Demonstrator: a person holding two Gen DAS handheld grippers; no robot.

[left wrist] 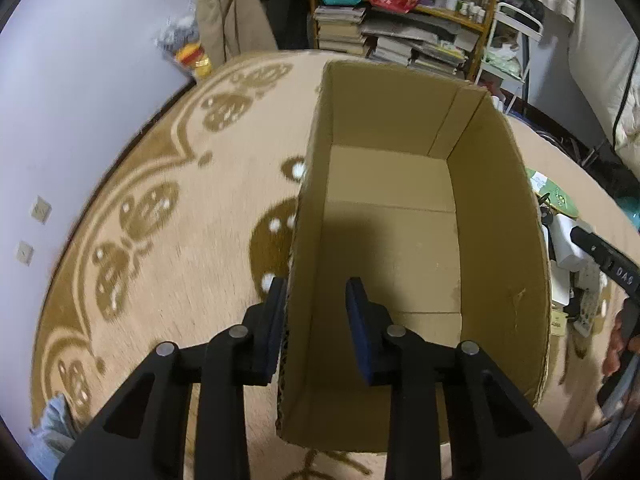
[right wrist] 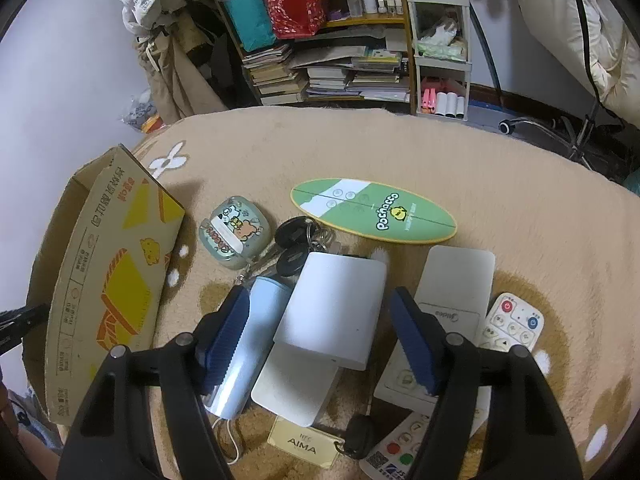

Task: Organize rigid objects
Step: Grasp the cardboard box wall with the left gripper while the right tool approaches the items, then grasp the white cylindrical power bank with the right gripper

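**Box wall between the left tongs, white block between the right**

The left gripper (left wrist: pixel 318 308) straddles the near left wall of the cardboard box (left wrist: pixel 500 216); its outer pad lies against the wall, the inner one stands clear, so nothing is clamped. The box is empty and sits on the tan rug (left wrist: pixel 160 200).

The right gripper (right wrist: pixel 320 332) is released, its pads either side of a white block (right wrist: pixel 332 312) without touching. Beside it lie a pale blue case (right wrist: pixel 248 344), keys (right wrist: pixel 296 244), remotes (right wrist: pixel 512 322) and a green oval board (right wrist: pixel 372 212).
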